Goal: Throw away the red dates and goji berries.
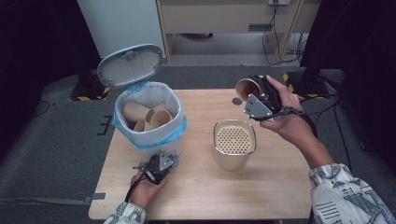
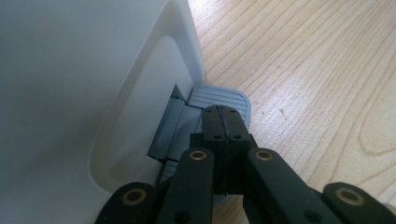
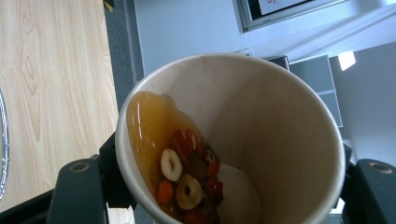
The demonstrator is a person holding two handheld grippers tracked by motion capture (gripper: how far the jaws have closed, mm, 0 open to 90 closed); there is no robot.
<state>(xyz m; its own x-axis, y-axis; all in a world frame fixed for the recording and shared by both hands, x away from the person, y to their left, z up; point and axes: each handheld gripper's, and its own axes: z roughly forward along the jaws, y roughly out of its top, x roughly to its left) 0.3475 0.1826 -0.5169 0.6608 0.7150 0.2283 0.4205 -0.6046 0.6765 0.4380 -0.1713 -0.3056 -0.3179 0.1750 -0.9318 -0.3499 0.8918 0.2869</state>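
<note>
right tongs (image 1: 252,91) grip tilted paper cup (image 3: 229,140); left tongs (image 2: 224,122) closed, seemingly pressing bin pedal (image 2: 219,97).

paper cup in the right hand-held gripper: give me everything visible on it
The paper cup is a plain tan paper cup, pale inside, with a rolled rim and a visible side seam. It is clamped across its sides by the right hand-held gripper and tipped over, mouth toward the table. Amber liquid pools against the lower wall, with red berries and sliced, ring-shaped dried fruit. In the high view it hangs above the table's far right part, beyond the perforated strainer container.
</note>
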